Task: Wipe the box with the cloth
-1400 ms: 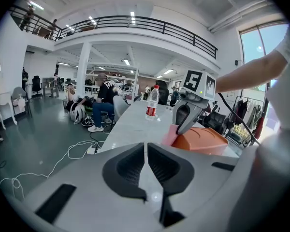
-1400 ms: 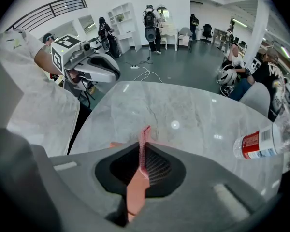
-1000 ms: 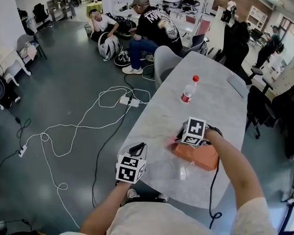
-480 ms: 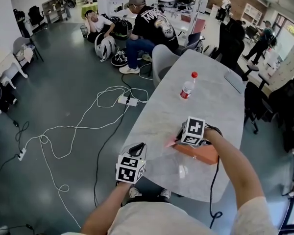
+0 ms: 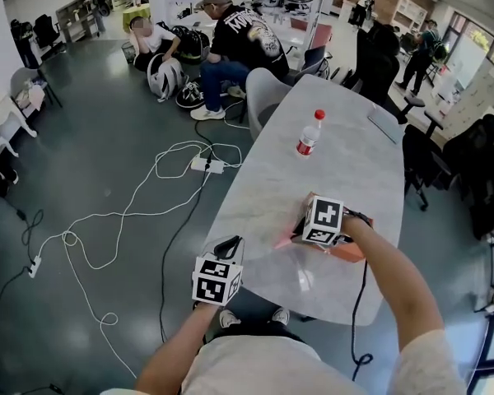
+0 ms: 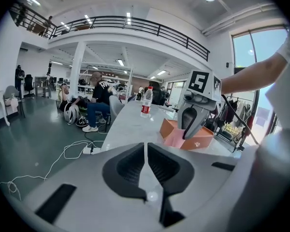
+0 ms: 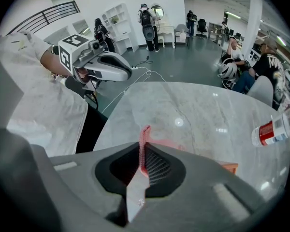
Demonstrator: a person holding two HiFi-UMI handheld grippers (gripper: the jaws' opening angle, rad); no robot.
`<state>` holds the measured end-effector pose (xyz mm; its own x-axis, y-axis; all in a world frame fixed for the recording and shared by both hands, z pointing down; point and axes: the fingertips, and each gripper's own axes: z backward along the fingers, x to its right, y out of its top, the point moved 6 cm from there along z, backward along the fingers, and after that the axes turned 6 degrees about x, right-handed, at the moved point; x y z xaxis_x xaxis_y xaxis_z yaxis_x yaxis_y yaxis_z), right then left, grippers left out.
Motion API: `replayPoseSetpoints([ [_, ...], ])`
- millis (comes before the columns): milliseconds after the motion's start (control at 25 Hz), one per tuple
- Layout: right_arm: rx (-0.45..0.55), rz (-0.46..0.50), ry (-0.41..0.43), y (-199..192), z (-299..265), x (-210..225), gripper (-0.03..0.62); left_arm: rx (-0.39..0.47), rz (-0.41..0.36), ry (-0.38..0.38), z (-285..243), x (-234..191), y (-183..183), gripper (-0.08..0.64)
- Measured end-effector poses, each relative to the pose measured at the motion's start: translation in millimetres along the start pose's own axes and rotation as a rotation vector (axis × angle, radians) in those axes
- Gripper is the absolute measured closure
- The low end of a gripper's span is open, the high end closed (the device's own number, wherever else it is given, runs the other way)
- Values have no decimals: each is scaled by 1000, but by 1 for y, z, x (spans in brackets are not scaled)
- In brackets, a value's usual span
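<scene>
Head view: cloth (image 5: 285,240) (pink) against box (image 5: 354,252).

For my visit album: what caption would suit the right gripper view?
Right gripper, jaws shut on a pink cloth, over a marble table, with an orange box corner peeking out beside it.

The right gripper (image 7: 143,151), jaws pinched on the pink cloth (image 5: 285,239), has drawn back across the orange box (image 5: 351,251) toward the near edge of the table (image 5: 263,188). A second ago its marker cube sat over the box's far side, with most of the top showing in front of it. Now a far corner of the box shows beyond the cube.
</scene>
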<state>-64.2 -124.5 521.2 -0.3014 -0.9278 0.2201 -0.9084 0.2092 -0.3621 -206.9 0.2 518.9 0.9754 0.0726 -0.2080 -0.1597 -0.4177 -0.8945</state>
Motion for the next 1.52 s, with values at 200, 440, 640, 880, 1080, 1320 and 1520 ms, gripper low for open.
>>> replayPoseSetpoints([
  [200,64,-18,-6,1,0,-15,577,-1,-7,-20,-3,2,0,534],
  [440,174,-17,-15,5,9,-35,577,-1,-13,-34,-7,7,5,534],
  [640,308,-25,-93,-4,39,-45,577,2,-25,-35,-15,18,16,534],
  [880,456,-88,-268,-37,84,-58,577,20,-52,-57,-31,48,33,534],
  [1080,590,-171,-411,-72,121,-69,577,40,-85,-87,-44,77,50,534],
  [1320,737,-273,-589,-116,156,-83,577,59,-116,-125,-62,111,62,534],
  [1520,831,-343,-721,-152,178,-95,577,62,-142,-146,-72,138,68,534],
])
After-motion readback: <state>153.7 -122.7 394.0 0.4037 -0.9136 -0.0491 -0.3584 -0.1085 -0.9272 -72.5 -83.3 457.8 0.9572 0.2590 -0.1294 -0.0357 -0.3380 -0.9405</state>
